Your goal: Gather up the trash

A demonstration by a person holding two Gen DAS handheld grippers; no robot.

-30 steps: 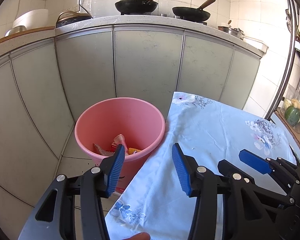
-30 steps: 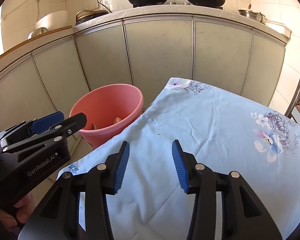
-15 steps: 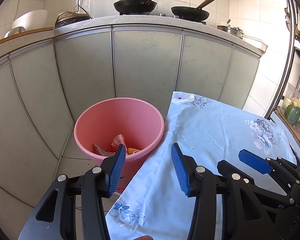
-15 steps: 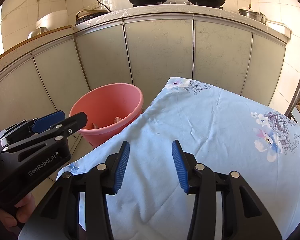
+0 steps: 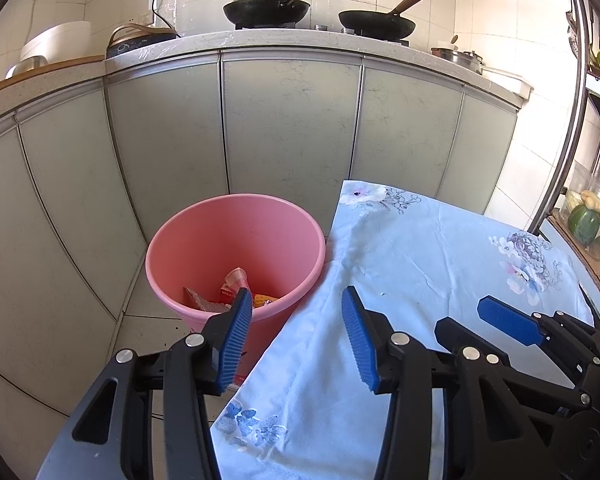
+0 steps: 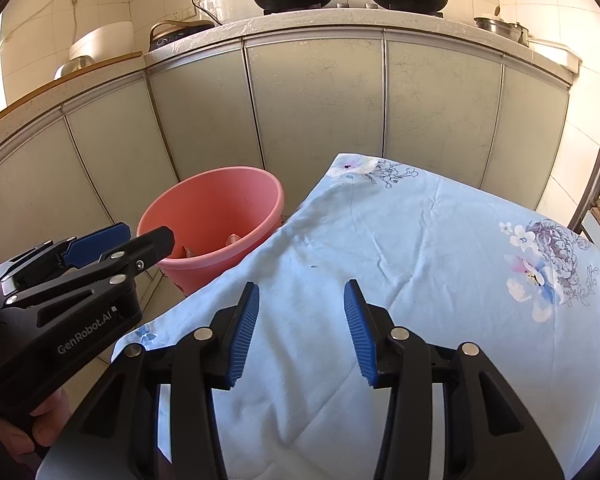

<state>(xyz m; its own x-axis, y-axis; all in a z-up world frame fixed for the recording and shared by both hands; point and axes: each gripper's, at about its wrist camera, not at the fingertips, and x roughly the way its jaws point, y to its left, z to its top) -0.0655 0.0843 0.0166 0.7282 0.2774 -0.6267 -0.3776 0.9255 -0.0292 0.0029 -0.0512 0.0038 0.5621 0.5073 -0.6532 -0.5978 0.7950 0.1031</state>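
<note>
Here's the kitchen counter (image 5: 300, 40) curving across the back, two woks (image 5: 266, 10) on the hob at its far edge, cabinet doors (image 5: 288, 128) below, all well out of the action. In front sits the table (image 6: 420, 248) under a pale blue flowered cloth, bare apart from a speck or two near its left edge, so I'd say there's little or nothing left on it to pick up. Tucked right against the table's left edge, on the floor, is the pink bucket (image 5: 188, 240) – handy there, a short swing from the cloth. The trash (image 5: 236, 284), crumpled wrappers in red and yellow, lies at its bottom. The left gripper (image 5: 296, 338) hangs over that left edge, near the bucket's rim, fingers half apart with nothing between them. The right gripper (image 6: 300, 332) hovers over the near part of the cloth, its blue pads (image 6: 244, 332) also at a middling gap and empty. Looks like the collecting is about done, both tools idle
</note>
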